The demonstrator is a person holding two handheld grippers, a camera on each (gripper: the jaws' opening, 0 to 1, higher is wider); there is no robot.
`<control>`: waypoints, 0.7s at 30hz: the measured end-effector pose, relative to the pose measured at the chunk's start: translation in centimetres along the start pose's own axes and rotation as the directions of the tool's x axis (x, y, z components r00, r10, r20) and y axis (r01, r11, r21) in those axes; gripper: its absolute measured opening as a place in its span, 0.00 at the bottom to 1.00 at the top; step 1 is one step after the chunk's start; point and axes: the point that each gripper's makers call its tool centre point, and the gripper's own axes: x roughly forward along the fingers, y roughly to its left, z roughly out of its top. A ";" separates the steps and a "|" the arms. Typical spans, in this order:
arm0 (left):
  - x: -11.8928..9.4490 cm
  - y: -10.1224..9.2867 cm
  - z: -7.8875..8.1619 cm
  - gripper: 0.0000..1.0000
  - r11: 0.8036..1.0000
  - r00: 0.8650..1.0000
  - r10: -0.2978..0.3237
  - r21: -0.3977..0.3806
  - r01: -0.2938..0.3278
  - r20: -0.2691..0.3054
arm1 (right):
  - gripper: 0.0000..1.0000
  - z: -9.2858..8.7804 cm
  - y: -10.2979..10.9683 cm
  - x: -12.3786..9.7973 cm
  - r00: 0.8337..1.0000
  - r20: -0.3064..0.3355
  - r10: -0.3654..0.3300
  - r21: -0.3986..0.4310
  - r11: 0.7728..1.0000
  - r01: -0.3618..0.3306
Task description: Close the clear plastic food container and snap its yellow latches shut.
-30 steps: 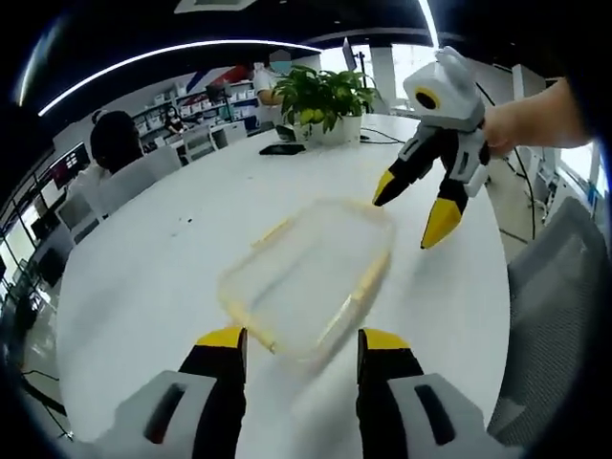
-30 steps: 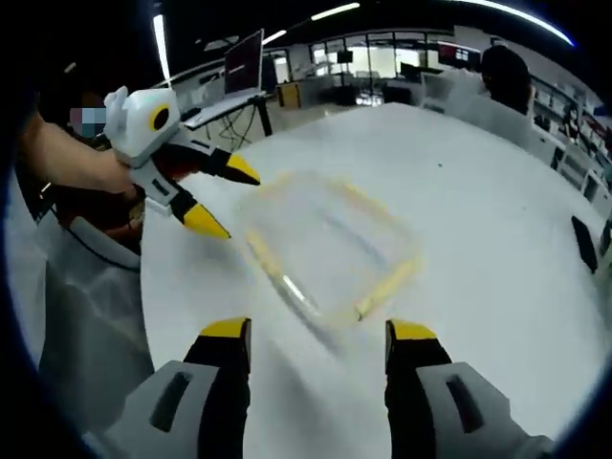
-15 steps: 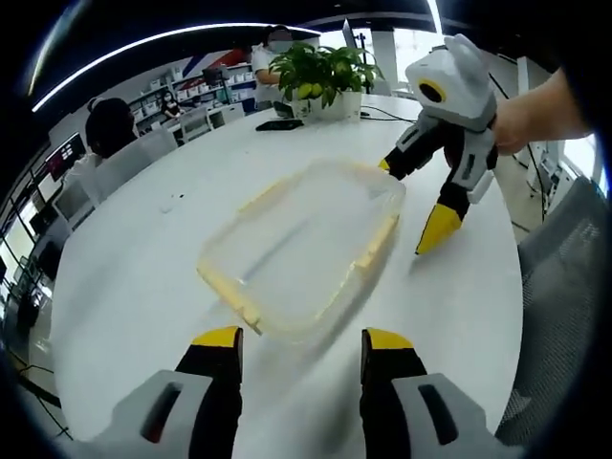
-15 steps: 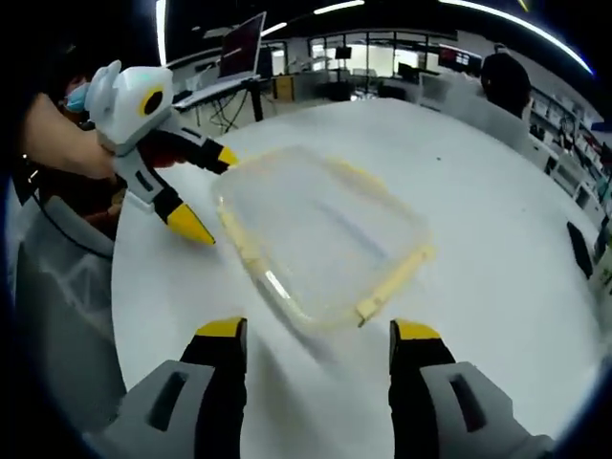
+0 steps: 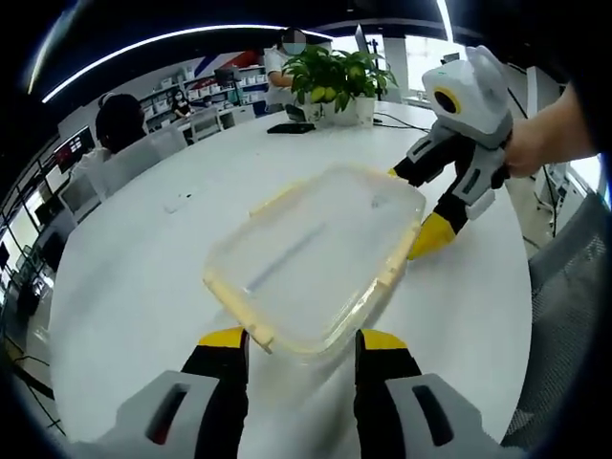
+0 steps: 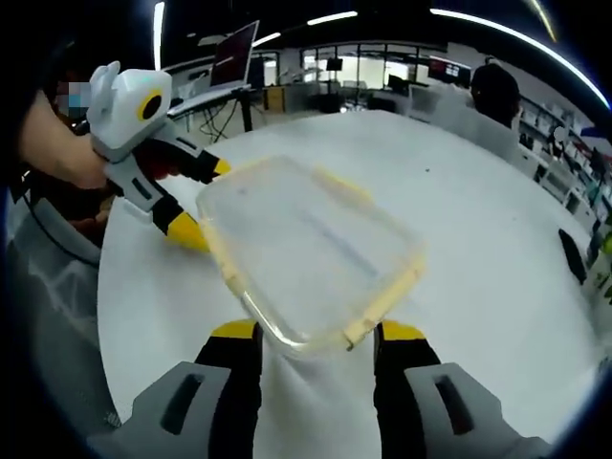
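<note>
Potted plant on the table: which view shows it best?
The left gripper view: the potted plant stands whole at the far edge of the white table, green leaves above a white pot. In the right gripper view, a sliver of green at the right edge may be its leaves; I cannot tell.

Container (image 5: 320, 258) lies flat on table (image 5: 134, 287), lid on. Left gripper (image 5: 296, 344) at one short end, its tips flanking that edge; right gripper (image 5: 426, 210) at the opposite end, jaws straddling a corner. Potted plant (image 5: 335, 81) at far table edge, phone (image 5: 287, 127) just before it. Seated person (image 5: 115, 134) far left
</note>
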 end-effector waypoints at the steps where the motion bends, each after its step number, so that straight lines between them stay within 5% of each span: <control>1: 0.0 0.0 0.0 0.38 1.000 1.000 0.002 -0.002 -0.002 0.000 | 0.43 0.0 0.0 0.0 1.000 0.000 -0.004 -0.007 1.000 0.004; 21: -1.5 1.1 -1.7 0.37 0.999 0.999 0.026 0.020 -0.025 -0.021 | 0.38 0.8 1.9 0.8 1.000 0.010 0.008 -0.015 1.000 -0.008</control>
